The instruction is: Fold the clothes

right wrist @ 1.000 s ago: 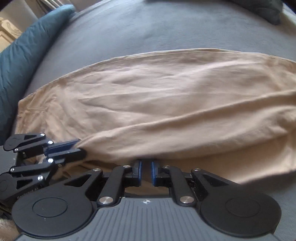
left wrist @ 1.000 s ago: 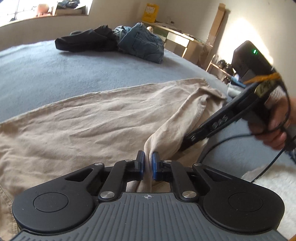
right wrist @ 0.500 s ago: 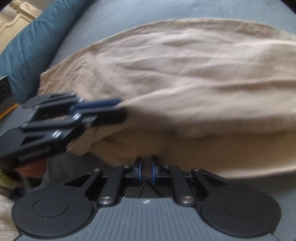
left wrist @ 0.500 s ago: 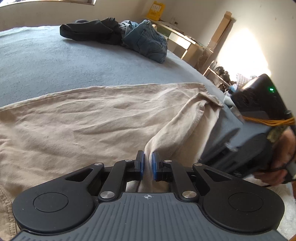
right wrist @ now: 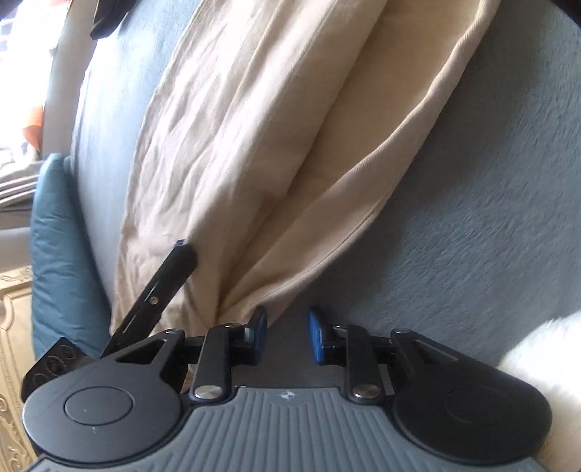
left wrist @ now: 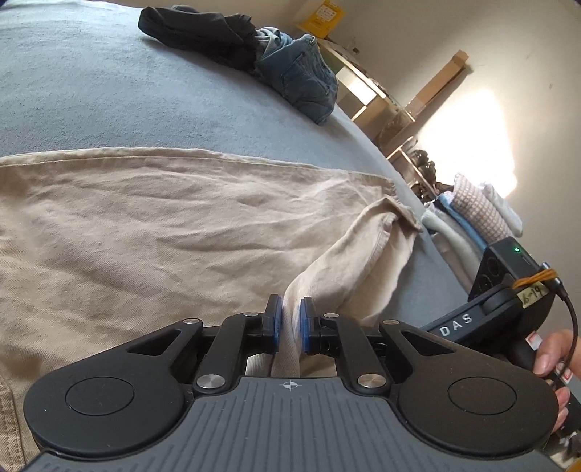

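Observation:
Beige trousers (left wrist: 174, 232) lie spread on the grey-blue bed cover (left wrist: 109, 94). My left gripper (left wrist: 290, 323) is shut on a raised fold of one trouser leg, and the cloth runs between its blue pads. In the right wrist view the trousers (right wrist: 254, 127) hang in long folds. My right gripper (right wrist: 287, 334) is opening, with only bed cover showing in the gap; the cloth ends just beside its left pad. The left gripper's finger (right wrist: 170, 279) shows there against the beige cloth. A hand (left wrist: 548, 355) holds the right gripper's body (left wrist: 501, 301).
A dark garment (left wrist: 203, 32) and blue jeans (left wrist: 301, 80) lie piled at the bed's far side. Folded towels (left wrist: 479, 214) are stacked off the right edge, before wooden shelves (left wrist: 363, 90). A teal pillow (right wrist: 61, 254) and a white fluffy rug (right wrist: 537, 355) flank the bed.
The right gripper's view has rolled strongly and its jaws have parted. The left gripper keeps its hold on the fold. In its view the right gripper has sunk toward the lower right.

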A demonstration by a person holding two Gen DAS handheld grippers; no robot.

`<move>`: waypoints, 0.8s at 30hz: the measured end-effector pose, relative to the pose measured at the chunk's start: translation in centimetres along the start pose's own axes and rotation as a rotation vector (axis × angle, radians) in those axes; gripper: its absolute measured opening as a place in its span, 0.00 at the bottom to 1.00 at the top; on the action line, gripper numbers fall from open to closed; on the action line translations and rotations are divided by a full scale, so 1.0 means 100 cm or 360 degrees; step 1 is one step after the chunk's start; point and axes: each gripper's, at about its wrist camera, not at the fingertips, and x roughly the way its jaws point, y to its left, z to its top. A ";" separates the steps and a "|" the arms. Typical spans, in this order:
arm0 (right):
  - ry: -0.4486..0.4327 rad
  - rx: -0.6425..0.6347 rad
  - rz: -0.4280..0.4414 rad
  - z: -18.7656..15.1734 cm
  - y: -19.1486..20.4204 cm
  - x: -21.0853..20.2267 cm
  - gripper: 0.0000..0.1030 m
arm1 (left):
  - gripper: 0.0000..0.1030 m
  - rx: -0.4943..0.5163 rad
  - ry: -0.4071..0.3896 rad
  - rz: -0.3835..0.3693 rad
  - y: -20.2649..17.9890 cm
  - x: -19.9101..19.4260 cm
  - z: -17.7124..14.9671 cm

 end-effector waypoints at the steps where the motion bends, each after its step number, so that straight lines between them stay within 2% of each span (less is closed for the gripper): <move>1: -0.0005 0.0015 0.0025 -0.002 0.001 -0.001 0.26 | 0.09 -0.0015 -0.0006 -0.0003 0.002 -0.001 0.000; 6: -0.0078 0.0161 0.0145 -0.006 -0.001 -0.006 0.26 | 0.09 -0.0093 -0.0034 -0.0001 0.014 -0.005 0.003; 8: -0.0076 0.0177 0.0121 -0.003 -0.001 -0.003 0.26 | 0.09 -0.0110 -0.0032 -0.0006 0.017 -0.006 0.003; 12: -0.0067 0.0175 0.0061 -0.001 -0.002 0.004 0.26 | 0.09 -0.0023 -0.0032 -0.0051 0.007 -0.015 -0.001; 14: -0.0091 0.0151 0.0066 -0.003 0.001 0.005 0.25 | 0.18 0.0089 -0.0017 -0.0080 -0.003 -0.020 -0.007; 15: -0.0105 0.0133 0.0073 -0.003 0.003 0.006 0.25 | 0.34 0.0173 0.0001 -0.0071 -0.010 -0.021 -0.010; 16: -0.0118 0.0115 0.0079 -0.003 0.006 0.007 0.25 | 0.45 0.0267 0.0019 -0.0050 -0.018 -0.022 -0.014; 20: -0.0145 0.0074 0.0107 -0.003 0.012 0.005 0.26 | 0.45 0.0635 0.0059 0.0127 -0.045 -0.013 -0.034; 21: -0.0149 0.0064 0.0111 -0.003 0.012 0.004 0.26 | 0.43 0.0657 0.0060 0.0160 -0.046 -0.010 -0.036; 22: -0.0153 0.0043 0.0111 -0.003 0.012 0.003 0.26 | 0.37 0.0679 0.0062 0.0193 -0.047 -0.007 -0.037; 24: -0.0168 -0.0036 0.0098 -0.004 0.014 -0.001 0.26 | 0.32 0.0617 0.0066 0.0194 -0.040 -0.004 -0.035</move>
